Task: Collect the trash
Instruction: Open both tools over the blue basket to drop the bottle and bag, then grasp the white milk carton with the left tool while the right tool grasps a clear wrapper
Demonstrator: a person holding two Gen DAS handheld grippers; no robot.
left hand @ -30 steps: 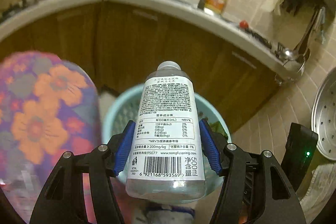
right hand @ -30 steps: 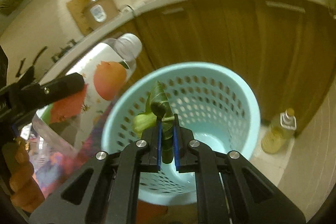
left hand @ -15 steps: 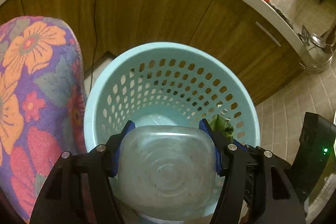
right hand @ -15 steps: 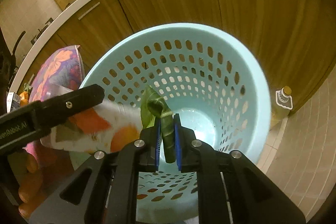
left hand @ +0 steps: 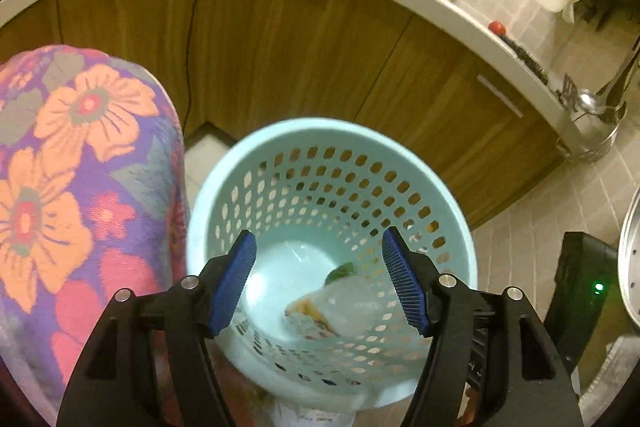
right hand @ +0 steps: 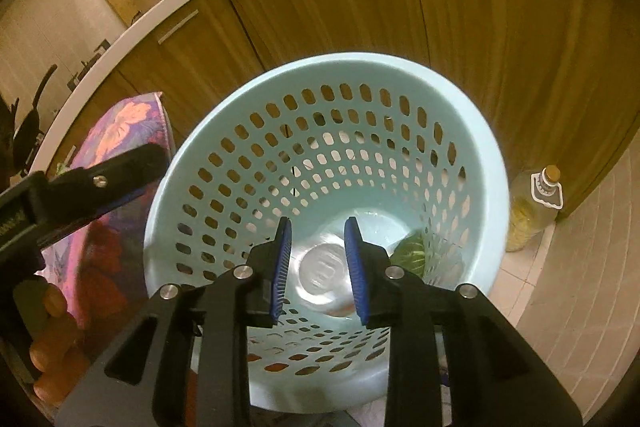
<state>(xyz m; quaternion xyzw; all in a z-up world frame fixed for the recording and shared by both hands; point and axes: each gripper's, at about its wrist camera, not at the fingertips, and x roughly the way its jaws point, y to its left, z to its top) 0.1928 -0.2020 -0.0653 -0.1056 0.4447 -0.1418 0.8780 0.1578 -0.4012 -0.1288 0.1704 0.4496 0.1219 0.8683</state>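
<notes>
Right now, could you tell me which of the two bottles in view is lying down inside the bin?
The clear plastic bottle lies on its side at the bottom of the blue bin. The yellowish oil bottle stands upright on the floor outside it.

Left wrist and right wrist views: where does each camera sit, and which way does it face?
Left wrist: on the left tool, looking down into the light-blue basket; its open blue-padded fingers show.
Right wrist: on the right tool, looking down into the basket from the other side; its open fingers show, with the left tool at the left.
Shared: basket, the bottle and green leaf inside, wooden cabinets.
</notes>
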